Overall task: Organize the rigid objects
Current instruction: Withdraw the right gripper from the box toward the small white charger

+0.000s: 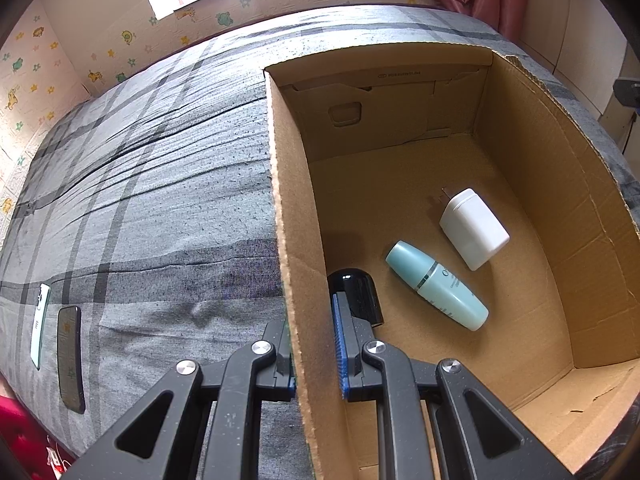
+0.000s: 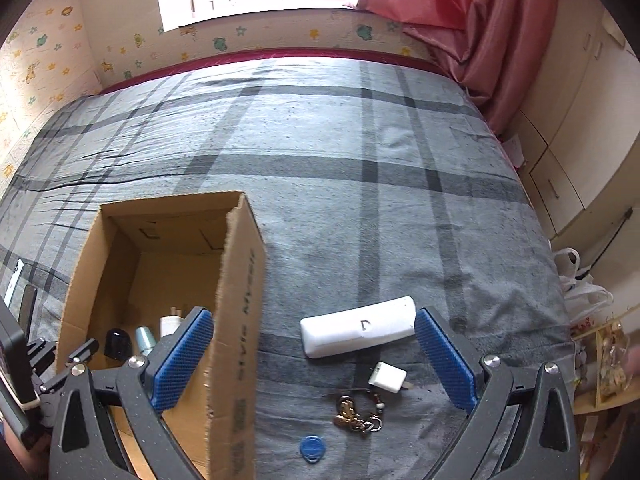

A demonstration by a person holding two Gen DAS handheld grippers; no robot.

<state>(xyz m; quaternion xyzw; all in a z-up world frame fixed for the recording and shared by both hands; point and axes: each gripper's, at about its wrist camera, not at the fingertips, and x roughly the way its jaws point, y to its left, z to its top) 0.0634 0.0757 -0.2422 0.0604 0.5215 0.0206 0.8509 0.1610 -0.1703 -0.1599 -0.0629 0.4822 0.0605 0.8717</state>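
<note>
Left hand-held gripper [image 1: 314,344] clamped on cardboard box [image 1: 560,184] wall, on the bed [image 2: 360,208]. Right hand-held gripper [image 2: 314,354] wide, empty, over white case [image 2: 357,332], charger plug [image 2: 387,377], keys [image 2: 357,416].

Left gripper [image 1: 314,350] clamped shut (angled downward), right gripper [image 2: 314,354] fingers spread wide.

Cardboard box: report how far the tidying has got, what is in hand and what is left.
Done: the cardboard box holds a teal bottle, a white container and a black cap-shaped item. In hand: the left tool is clamped on the box's wall; the right tool is open and empty over the bed. Left on the blanket: white case, small charger, keychain, blue disc.
</note>
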